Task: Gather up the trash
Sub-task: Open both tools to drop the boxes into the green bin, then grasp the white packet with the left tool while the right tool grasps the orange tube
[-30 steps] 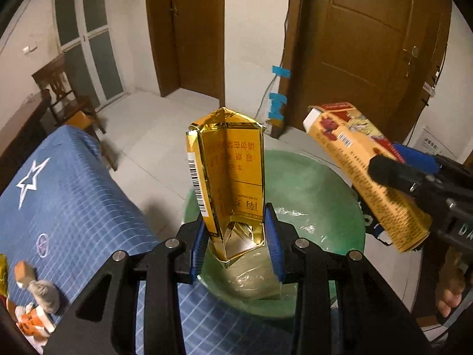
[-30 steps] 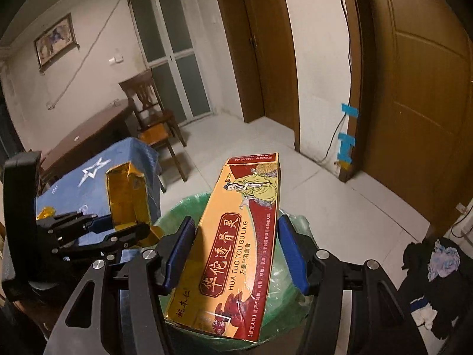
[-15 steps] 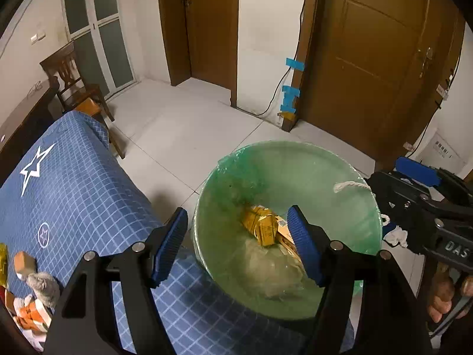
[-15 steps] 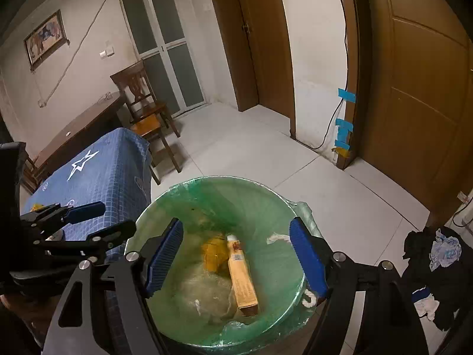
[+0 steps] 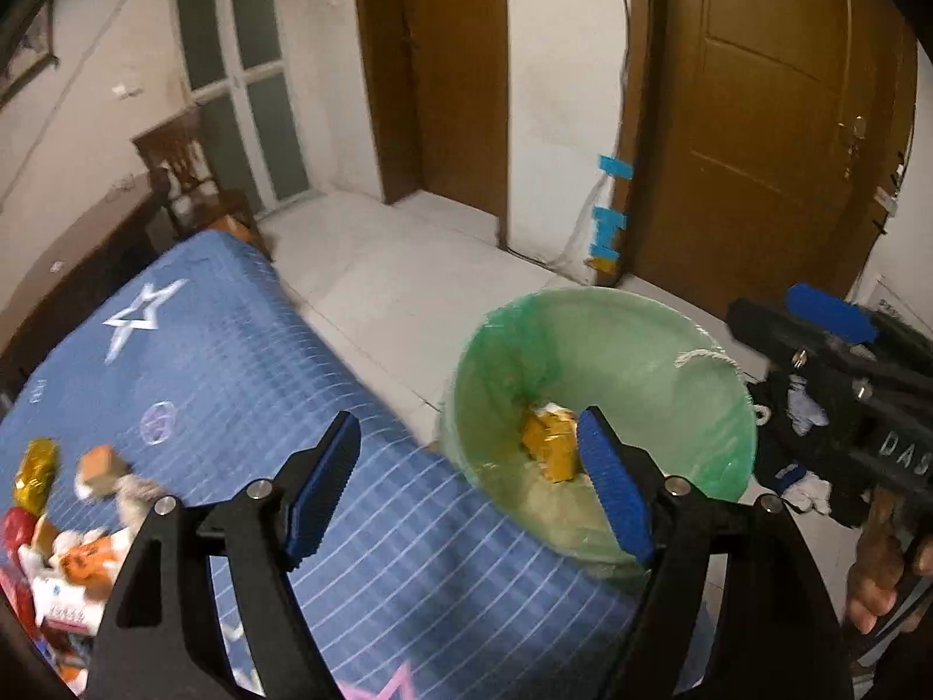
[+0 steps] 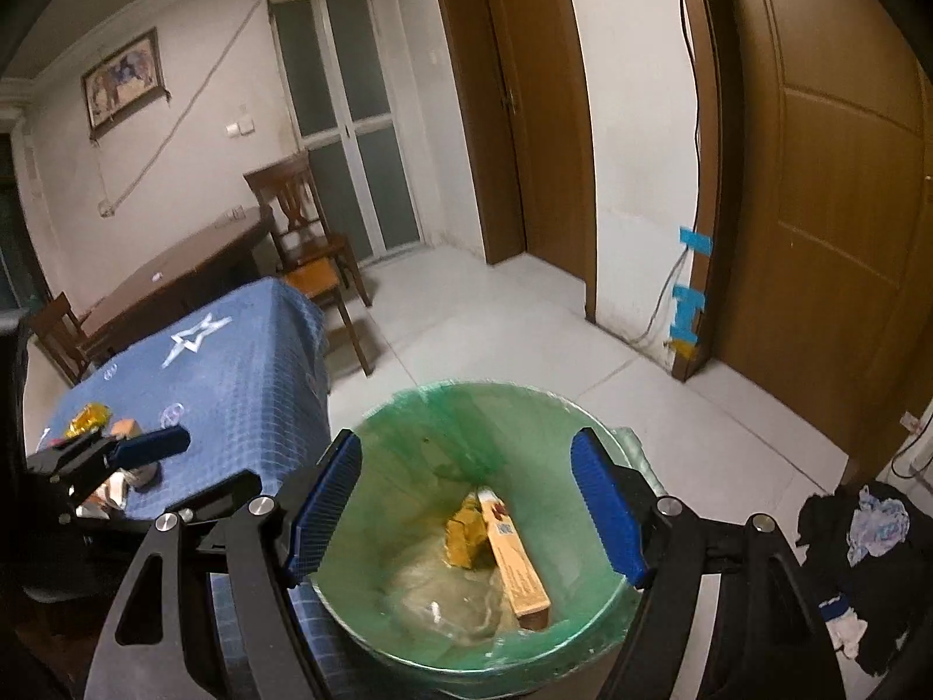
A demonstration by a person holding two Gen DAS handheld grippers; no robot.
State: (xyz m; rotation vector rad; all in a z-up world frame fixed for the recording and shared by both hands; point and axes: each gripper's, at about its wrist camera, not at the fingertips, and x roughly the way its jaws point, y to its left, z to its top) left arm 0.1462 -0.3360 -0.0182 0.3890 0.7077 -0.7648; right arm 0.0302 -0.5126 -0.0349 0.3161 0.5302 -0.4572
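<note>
1. Table (image 5: 245, 361), blue checked cloth with star print. At its near left edge a cluster of litter is not yet collected: a gold foil wrapper (image 5: 36, 469), a small tan box (image 5: 100, 466), and orange-and-white packets (image 5: 81, 566) just beside them. Exact count unclear; blurred.
2. Left gripper (image 5: 466, 484), jaws spread wide, nothing between the pads. It hangs over the near right edge of the table, partly above the bin's rim.
3. Trash bin (image 6: 525, 402), green liner, stands on the floor touching or just beside the table's right edge; cannot tell which.
4. Inside the bin: a crumpled gold carton (image 6: 463, 534) and a long red-and-tan medicine box (image 6: 516, 560), lying against each other on clear plastic at the bottom. Both are fully below the rim.
5. Right gripper (image 6: 466, 501), jaws likewise wide apart and empty, poised directly above the bin mouth.
6. Dark clothing heap (image 6: 863, 554) on the floor right of the bin; probably not part of the job.
7. Judgement: two pieces binned, both tools free. Remaining work is the cluster at the table's left edge, so roughly partway through, several pickups left.
</note>
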